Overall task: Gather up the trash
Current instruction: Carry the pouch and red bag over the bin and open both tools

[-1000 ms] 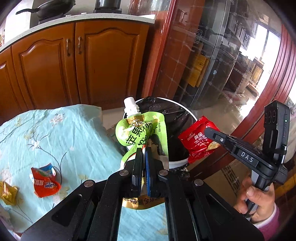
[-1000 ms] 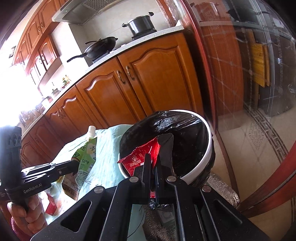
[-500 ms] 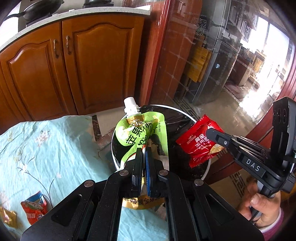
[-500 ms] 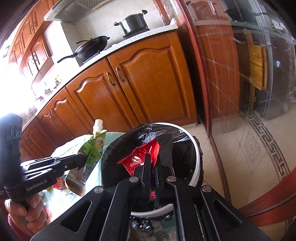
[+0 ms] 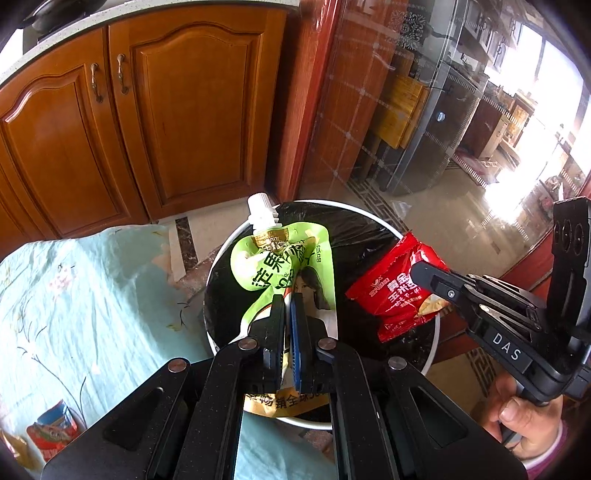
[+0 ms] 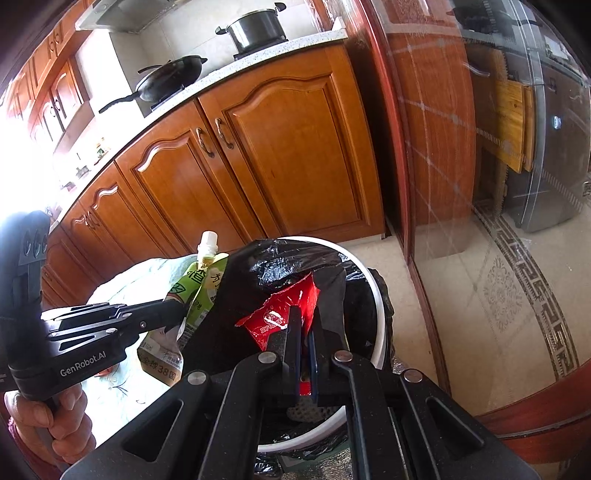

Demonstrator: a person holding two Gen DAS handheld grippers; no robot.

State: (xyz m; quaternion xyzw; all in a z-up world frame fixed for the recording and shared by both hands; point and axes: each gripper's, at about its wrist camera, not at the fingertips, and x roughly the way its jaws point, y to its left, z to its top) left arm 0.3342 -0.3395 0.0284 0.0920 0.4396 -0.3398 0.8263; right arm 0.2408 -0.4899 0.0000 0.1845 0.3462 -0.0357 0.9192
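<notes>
Two tongs angle down over the bin [image 5: 434,334]: left tongs [image 5: 287,306] clamp the green pouch [image 5: 284,266], right tongs [image 6: 303,317] clamp the red wrapper [image 6: 275,321]. Only the left view shows a wrapper [image 5: 51,432] on the worktop [image 5: 92,295] beside the bin; only the right shows the wok [image 6: 170,79] beyond it.

We see a kitchen with warm wooden cabinet doors [image 6: 295,155] under a pale speckled counter [image 6: 258,62]. A black pan [image 6: 170,77] and a steel pot [image 6: 255,26] sit on the stove against a light tiled wall. A red wooden door frame [image 5: 303,110] holds a glass sliding door [image 5: 424,129]. The beige floor [image 6: 491,295] has a dark patterned border. Bright daylight floods in from the far side.
</notes>
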